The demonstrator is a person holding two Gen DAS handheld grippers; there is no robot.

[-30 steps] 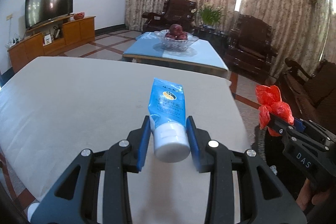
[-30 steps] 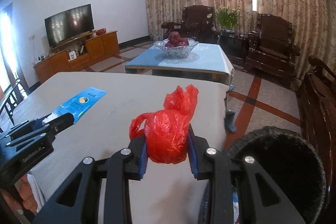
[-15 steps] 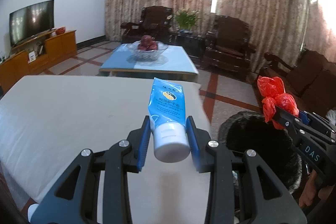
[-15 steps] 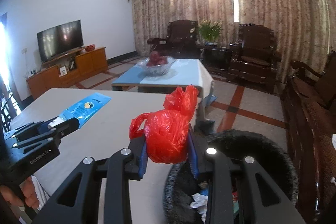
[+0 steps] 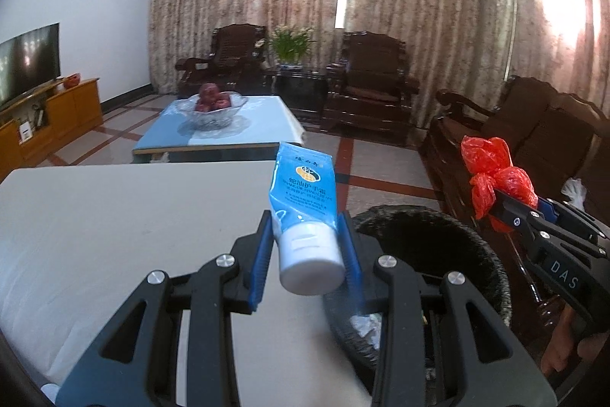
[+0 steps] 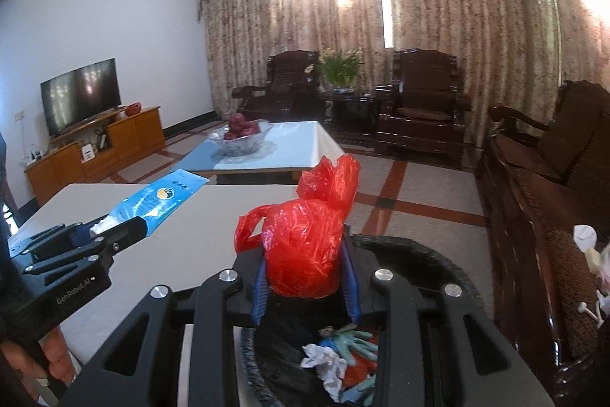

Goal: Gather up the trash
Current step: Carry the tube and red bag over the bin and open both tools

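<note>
My left gripper is shut on a blue hand-cream tube with a white cap, held over the right edge of the white table beside the bin. A knotted red plastic bag is pinched in my right gripper, which hangs over the black woven trash bin. The bin's rim also shows in the left wrist view, with crumpled paper and glove scraps inside. Each gripper appears in the other's view: the right one with the red bag, the left one with the tube.
A dark wooden sofa runs along the right, close to the bin. Beyond the table stands a low coffee table with a glass fruit bowl. Armchairs, a plant and curtains fill the back; a TV cabinet lines the left wall.
Both grippers have swung rightward and risen a little, carrying the tube and the red bag off the table toward the bin, which now lies under the right gripper. Neither grip has changed.
</note>
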